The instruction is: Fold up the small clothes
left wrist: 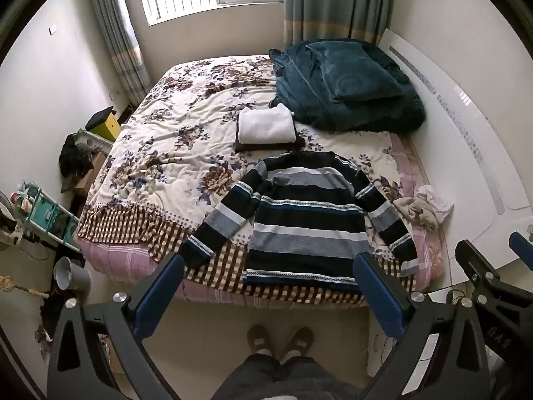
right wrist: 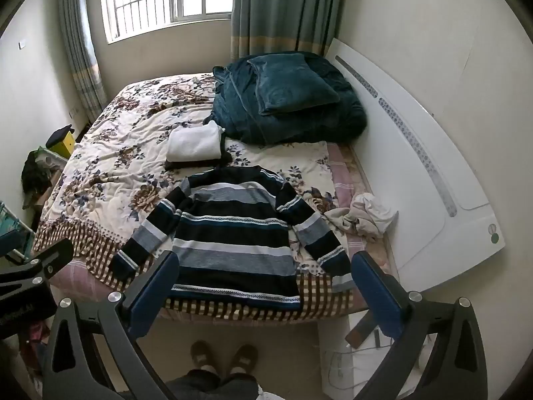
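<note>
A dark striped sweater lies flat on the near end of the bed, sleeves spread out and hem at the bed's edge. Beyond its collar sits a folded white garment on a dark folded one. A crumpled pale heap of clothes lies at the bed's right edge. My left gripper hangs open above the hem, nothing between its blue fingers. My right gripper is open too, held above the hem and apart from it. The right gripper also shows at the left view's right edge.
A teal duvet and pillow are piled at the bed's far right by the white headboard. The floral bedspread covers the rest. A person's feet stand at the bed's foot. A shelf and grey bin crowd the left floor.
</note>
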